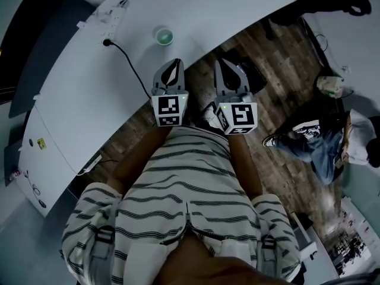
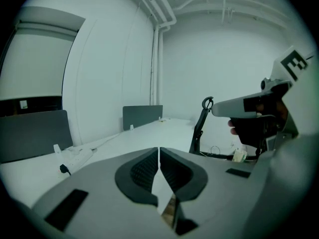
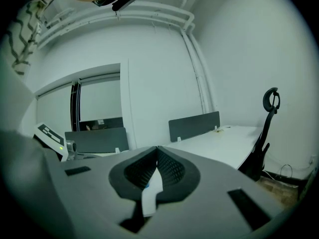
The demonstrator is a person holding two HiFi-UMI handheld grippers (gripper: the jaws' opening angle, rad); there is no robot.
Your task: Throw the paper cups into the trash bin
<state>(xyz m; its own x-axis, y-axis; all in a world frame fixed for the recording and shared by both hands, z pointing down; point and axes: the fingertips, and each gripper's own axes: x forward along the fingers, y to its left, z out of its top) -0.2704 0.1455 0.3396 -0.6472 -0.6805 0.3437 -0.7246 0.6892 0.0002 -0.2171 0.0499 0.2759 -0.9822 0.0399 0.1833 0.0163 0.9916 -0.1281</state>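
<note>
A paper cup (image 1: 163,35) with a greenish inside stands upright on the white table (image 1: 77,94), beyond both grippers. My left gripper (image 1: 173,64) is shut with nothing in it, its tip over the table's edge just short of the cup. Beside it, my right gripper (image 1: 225,64) is also shut and empty, over the wooden floor. In the left gripper view the jaws (image 2: 159,152) meet, and the right gripper (image 2: 249,105) shows at the right. The right gripper view shows its jaws (image 3: 157,151) closed too. I cannot make out a trash bin.
A power strip (image 1: 111,18) with a black cable (image 1: 132,69) lies on the table left of the cup. A black chair (image 2: 201,123) stands by the table's far end. Another person (image 1: 323,144) sits at the right, on the wood floor (image 1: 279,70).
</note>
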